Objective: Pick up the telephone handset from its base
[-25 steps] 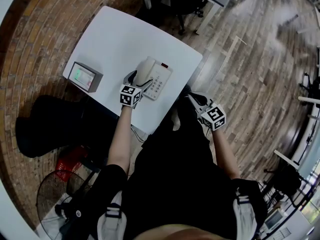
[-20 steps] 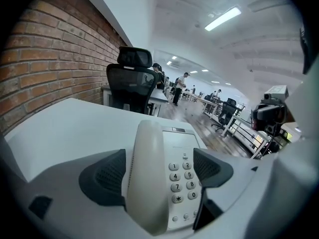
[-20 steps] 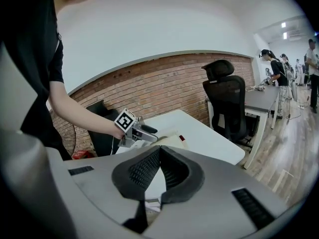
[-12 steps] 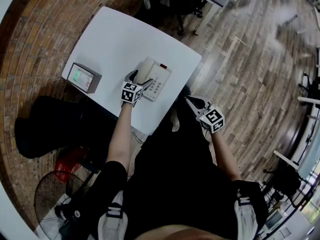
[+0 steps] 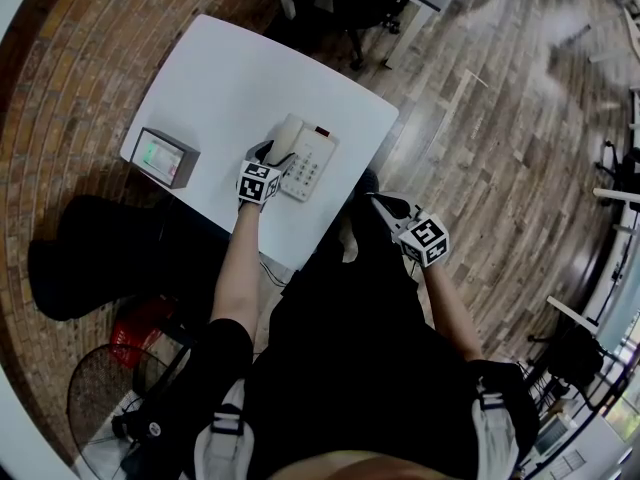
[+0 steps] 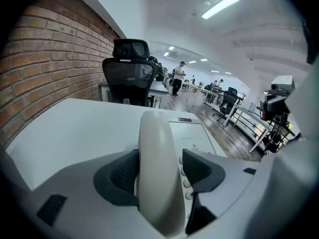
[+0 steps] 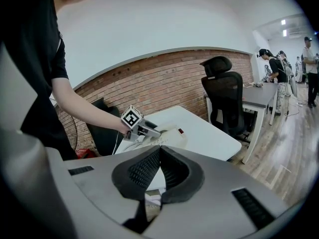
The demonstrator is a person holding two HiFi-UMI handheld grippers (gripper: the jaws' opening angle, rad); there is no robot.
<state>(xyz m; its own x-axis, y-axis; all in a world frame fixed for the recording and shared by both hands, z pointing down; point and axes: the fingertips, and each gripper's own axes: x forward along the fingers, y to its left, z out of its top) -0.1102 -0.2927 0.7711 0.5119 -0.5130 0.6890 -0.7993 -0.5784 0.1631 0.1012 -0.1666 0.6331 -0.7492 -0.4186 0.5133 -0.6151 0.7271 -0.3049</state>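
Observation:
A cream telephone handset lies in its cradle on the phone base, on the white table. My left gripper reaches down over the handset's near end. In the left gripper view the handset fills the gap between the dark pads, which have just been closing and now sit against its two sides. My right gripper hangs off the table's near right edge, over the person's lap. Its pads meet with nothing between them. The right gripper view shows the left gripper at the phone.
A small grey box with a green screen stands at the table's left edge. A black office chair is behind the table by the brick wall. A fan and a red object sit on the floor at lower left.
My left gripper has sunk a little onto the handset and its jaws have narrowed around it. The right gripper has stayed where it was.

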